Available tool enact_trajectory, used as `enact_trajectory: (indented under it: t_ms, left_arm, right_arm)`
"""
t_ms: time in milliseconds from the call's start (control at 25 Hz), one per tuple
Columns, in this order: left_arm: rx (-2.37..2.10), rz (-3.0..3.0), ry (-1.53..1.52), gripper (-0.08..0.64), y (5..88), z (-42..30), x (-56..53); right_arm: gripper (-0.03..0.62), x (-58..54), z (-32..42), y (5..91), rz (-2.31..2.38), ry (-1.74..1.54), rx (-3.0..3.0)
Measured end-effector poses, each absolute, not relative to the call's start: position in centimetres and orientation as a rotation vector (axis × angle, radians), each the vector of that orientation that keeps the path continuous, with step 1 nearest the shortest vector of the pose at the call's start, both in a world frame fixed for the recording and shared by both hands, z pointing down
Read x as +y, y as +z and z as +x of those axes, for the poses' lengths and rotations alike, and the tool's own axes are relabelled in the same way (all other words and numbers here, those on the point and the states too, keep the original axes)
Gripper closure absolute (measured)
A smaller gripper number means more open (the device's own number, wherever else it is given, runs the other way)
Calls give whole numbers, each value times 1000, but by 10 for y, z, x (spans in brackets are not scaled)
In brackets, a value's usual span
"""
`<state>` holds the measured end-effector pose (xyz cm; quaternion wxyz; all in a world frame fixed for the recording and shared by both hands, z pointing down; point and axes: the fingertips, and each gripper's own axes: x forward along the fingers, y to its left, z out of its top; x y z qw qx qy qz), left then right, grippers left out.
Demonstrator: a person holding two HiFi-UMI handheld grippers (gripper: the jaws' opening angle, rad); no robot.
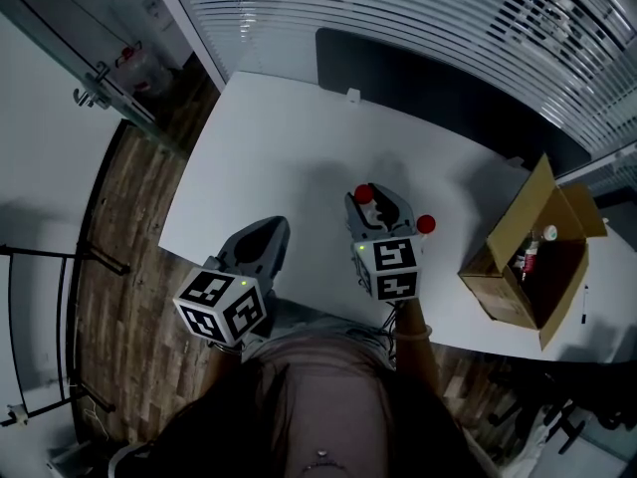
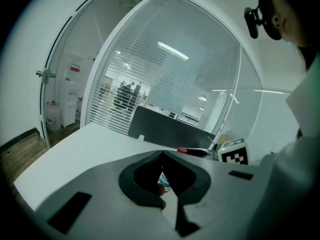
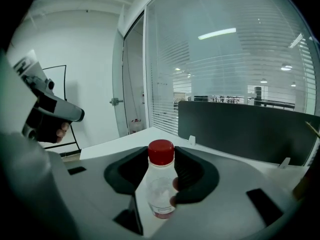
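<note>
In the middle of the head view, the right gripper (image 3: 161,156) is clamped on a clear, red-capped bottle (image 3: 159,186), held upright above the white table (image 1: 289,137). The left gripper (image 2: 162,156), at lower left, has its jaws pressed together with nothing between them. A cardboard box (image 1: 503,297) sits at the right edge.

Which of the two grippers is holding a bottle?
The right gripper: its jaws clamp a clear bottle with a red cap. The left gripper has its jaws shut together, with nothing between them.

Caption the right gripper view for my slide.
Right gripper shut on a clear, red-capped bottle, white table beyond.
</note>
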<state>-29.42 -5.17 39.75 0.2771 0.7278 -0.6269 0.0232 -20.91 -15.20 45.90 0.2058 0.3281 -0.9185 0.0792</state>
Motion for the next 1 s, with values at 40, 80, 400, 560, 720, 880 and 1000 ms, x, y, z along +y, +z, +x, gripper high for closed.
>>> enact_trajectory:
  t_ms: [40,80,400,560,720,880,1000]
  left_arm:
    - [-1682,1957,62,551,397,-293,-51]
    - [-1680,1960,62,551,397,-292,-51]
    - [-1670,1987,56,551,391,-283,-47]
    - [-1670,1999,52,551,388,-280,-45]
    - [-1677,2005,49,551,385,-278,-42]
    - [-1686,2010,46,551,381,-275,-39]
    - [-1694,2007,41,551,379,-274,-38]
  right_arm:
    - [417,-150,-208,460,916,222,-2553]
    - [417,-149,-207,461,916,225,-2543]
    - [416,-142,-197,459,928,238,-2522]
    - [416,-140,-193,461,928,238,-2511]
    - [416,-138,-192,459,923,239,-2520]
    - [416,-135,-192,459,897,245,-2535]
    - [416,-132,-192,457,876,253,-2535]
